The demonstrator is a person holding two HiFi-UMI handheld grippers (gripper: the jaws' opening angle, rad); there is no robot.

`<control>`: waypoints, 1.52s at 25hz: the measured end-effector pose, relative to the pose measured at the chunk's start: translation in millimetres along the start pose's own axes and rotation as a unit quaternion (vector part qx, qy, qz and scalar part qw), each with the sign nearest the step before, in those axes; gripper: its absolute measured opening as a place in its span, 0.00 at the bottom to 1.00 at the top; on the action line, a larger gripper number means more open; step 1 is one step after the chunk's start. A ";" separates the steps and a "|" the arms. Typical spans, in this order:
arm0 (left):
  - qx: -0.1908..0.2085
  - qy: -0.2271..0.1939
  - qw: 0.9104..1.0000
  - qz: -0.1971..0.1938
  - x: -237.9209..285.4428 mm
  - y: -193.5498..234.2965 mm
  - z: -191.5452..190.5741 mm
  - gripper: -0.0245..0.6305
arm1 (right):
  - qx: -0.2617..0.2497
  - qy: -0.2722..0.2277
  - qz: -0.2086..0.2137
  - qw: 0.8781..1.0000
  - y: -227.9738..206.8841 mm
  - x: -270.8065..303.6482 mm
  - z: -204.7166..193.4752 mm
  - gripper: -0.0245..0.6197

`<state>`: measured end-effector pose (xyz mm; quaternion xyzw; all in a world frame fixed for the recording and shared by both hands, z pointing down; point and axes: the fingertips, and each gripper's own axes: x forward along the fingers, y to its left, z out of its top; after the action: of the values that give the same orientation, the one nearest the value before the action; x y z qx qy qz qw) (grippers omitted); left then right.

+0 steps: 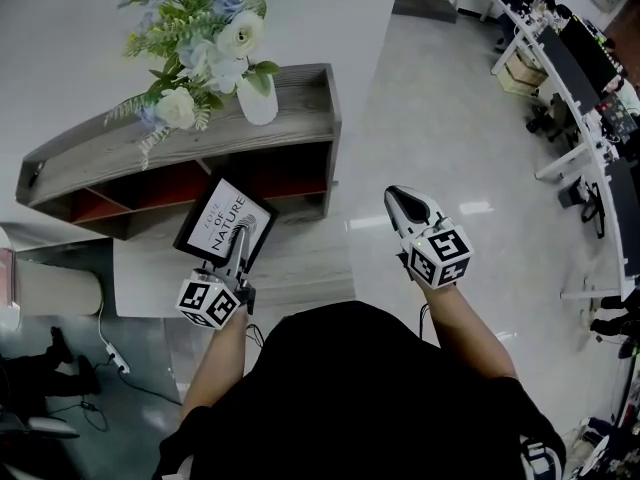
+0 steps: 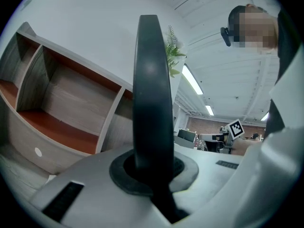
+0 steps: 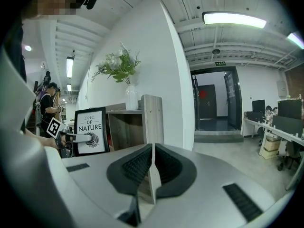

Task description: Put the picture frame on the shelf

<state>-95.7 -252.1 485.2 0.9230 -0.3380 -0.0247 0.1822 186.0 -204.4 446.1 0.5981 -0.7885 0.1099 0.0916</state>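
The picture frame [image 1: 224,222] is black-edged, with a white print reading "LOVE OF NATURE". It hangs in front of the shelf's lower middle compartments, and my left gripper [image 1: 238,242] is shut on its lower edge. In the left gripper view the frame [image 2: 152,89] stands edge-on between the jaws, with the wooden shelf [image 2: 71,103] and its red-lined compartments close behind. The grey curved shelf [image 1: 110,156] stands against the white wall. My right gripper [image 1: 399,198] is shut and holds nothing, out over the floor to the right. From there the frame [image 3: 90,129] shows upright beside the shelf [image 3: 153,118].
A white vase of flowers [image 1: 256,96] stands on the shelf top near its right end. A white cylindrical bin [image 1: 50,288] and a cable [image 1: 108,353] are at the lower left. Office desks [image 1: 580,88] line the right side. A dark doorway [image 3: 213,103] lies beyond the wall corner.
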 end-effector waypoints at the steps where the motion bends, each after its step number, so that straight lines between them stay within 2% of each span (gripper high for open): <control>1: 0.001 0.002 1.000 -0.001 -0.2 0.4 -0.7 0.08 | 0.000 -0.001 0.000 1.000 1.0 1.1 0.9 0.08; 15: 0.008 0.007 1.000 0.008 -5.2 7.2 -4.5 0.08 | -0.002 0.000 0.009 1.000 7.7 11.6 -0.1 0.08; 27: 0.002 0.007 0.999 0.050 8.4 15.3 -20.3 0.08 | -0.017 0.006 0.051 0.999 1.8 36.4 3.6 0.08; 34: 0.007 0.004 0.997 0.080 21.0 27.0 -29.7 0.08 | -0.021 0.010 0.061 0.998 -11.6 45.0 3.5 0.08; 38: 0.011 -0.014 0.995 0.094 29.4 31.2 -30.9 0.08 | -0.021 0.017 0.063 0.998 -20.6 44.9 -1.9 0.08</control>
<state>-87.0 -282.8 527.4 0.8888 -0.4256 -0.0167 0.1692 193.8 -250.7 461.6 0.5435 -0.8249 0.1092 0.1108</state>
